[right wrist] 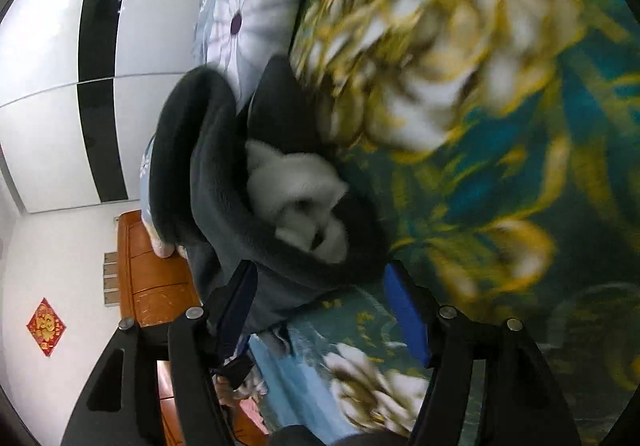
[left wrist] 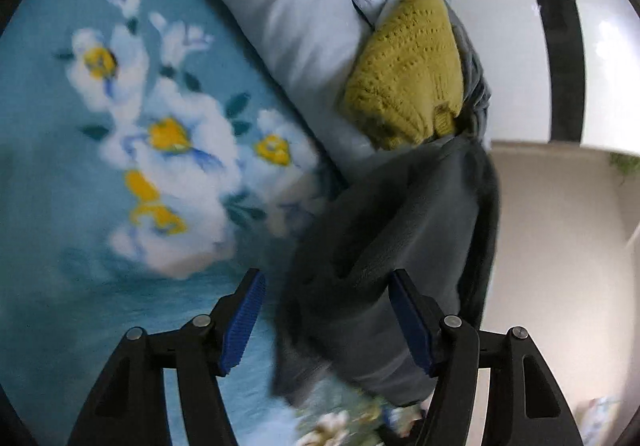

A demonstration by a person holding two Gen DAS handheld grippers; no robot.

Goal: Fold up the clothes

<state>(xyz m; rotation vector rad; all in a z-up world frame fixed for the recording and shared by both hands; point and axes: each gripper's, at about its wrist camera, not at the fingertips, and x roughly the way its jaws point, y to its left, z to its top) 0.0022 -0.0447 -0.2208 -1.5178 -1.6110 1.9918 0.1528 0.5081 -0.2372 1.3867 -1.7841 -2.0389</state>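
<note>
In my left view the teal flowered blanket (left wrist: 80, 206) is smeared by motion. My left gripper (left wrist: 328, 322) stands spread; the dark grey garment (left wrist: 400, 246) lies bunched between its blue pads, reaching the right one, the near hem blurred. Farther off, a yellow knit (left wrist: 408, 78) rests on a pale blue pillow (left wrist: 288, 6). In my right view, my right gripper (right wrist: 320, 310) is also spread, the same garment (right wrist: 216, 182) against its left pad, white fleece lining (right wrist: 300, 198) showing inside its folds.
</note>
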